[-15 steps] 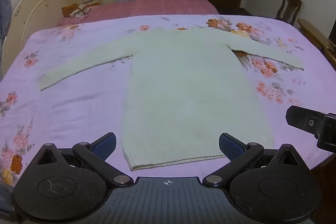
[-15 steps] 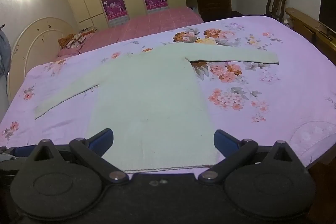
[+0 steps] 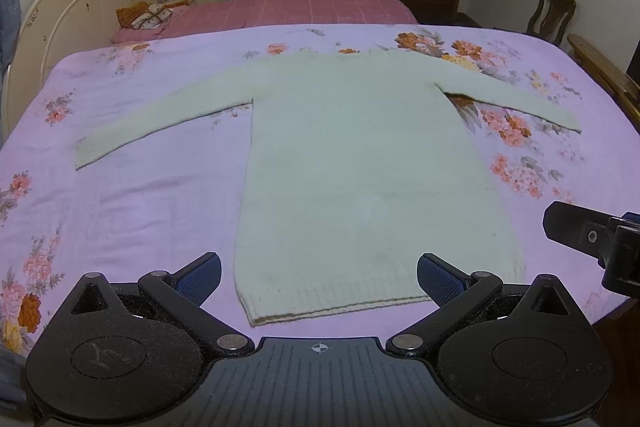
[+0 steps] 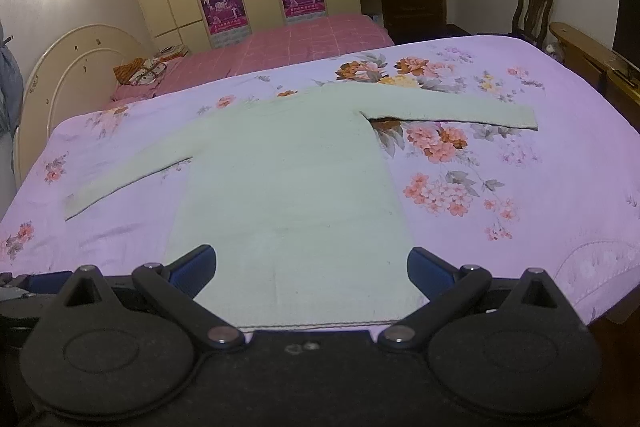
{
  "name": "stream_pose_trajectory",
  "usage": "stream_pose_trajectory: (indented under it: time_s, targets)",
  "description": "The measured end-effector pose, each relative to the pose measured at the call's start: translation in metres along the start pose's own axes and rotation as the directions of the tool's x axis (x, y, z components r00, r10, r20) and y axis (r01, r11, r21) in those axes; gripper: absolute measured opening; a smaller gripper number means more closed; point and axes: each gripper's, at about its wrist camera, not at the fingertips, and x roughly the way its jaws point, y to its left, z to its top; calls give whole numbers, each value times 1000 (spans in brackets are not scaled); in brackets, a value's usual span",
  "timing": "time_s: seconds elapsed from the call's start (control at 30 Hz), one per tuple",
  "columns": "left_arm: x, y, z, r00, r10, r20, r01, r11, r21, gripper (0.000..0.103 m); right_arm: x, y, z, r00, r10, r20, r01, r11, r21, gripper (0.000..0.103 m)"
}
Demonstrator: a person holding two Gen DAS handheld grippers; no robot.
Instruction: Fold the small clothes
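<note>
Left wrist view: pale green sweater [image 3: 360,163] lies flat on the floral bed [image 3: 132,203]; left claw [image 3: 319,277] and right claw [image 4: 312,267] both gape empty.

1. The sweater [image 3: 360,163] is plain pale green.
2. The bedsheet [image 3: 140,195] is lilac with orange and pink flowers.
3. The far bed [image 4: 304,43] is pink check.
4. The fingers [image 3: 438,277] are blue-padded.

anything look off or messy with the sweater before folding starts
Nothing stands out. The pale green sweater lies flat on the floral bedspread, both sleeves spread out, hem nearest the camera, no bunching visible. Both grippers, left and right, are open and empty.
</note>
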Motion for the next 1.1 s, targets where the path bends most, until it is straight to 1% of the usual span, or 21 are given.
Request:
stream_pose_trajectory:
  time_s: [0.23, 0.33, 0.43, 0.73, 0.97, 1.1]
  targets:
    - [1, 0, 0, 1000, 4, 0, -4, 1000, 2, 103, 5, 3, 1, 1000, -3, 1, 3, 1000, -12, 102]
    - [1, 1, 0, 1000, 5, -1, -5, 1000, 1, 103, 8, 2, 0, 1000, -3, -9, 3, 1000, -9, 102]
    - [2, 1, 0, 1000, 5, 0, -5, 1000, 2, 103, 8, 2, -1, 1000, 7, 3, -7, 1000, -2, 102]
    - [6, 1, 1, 1000, 4, -7, -4, 1000, 3, 103, 10, 1, -1, 1000, 16, 0, -16, 1000, 12, 102]
    - [12, 0, 4, 1000, 15, -16, -15, 1000, -5, 103, 15, -4, 0, 999, 10, -39, -9, 999, 33, 102]
    - [16, 0, 8, 1000, 20, -23, -20, 1000, -10, 103, 16, -6, 0, 998, 36, -43, -34, 997, 65, 102]
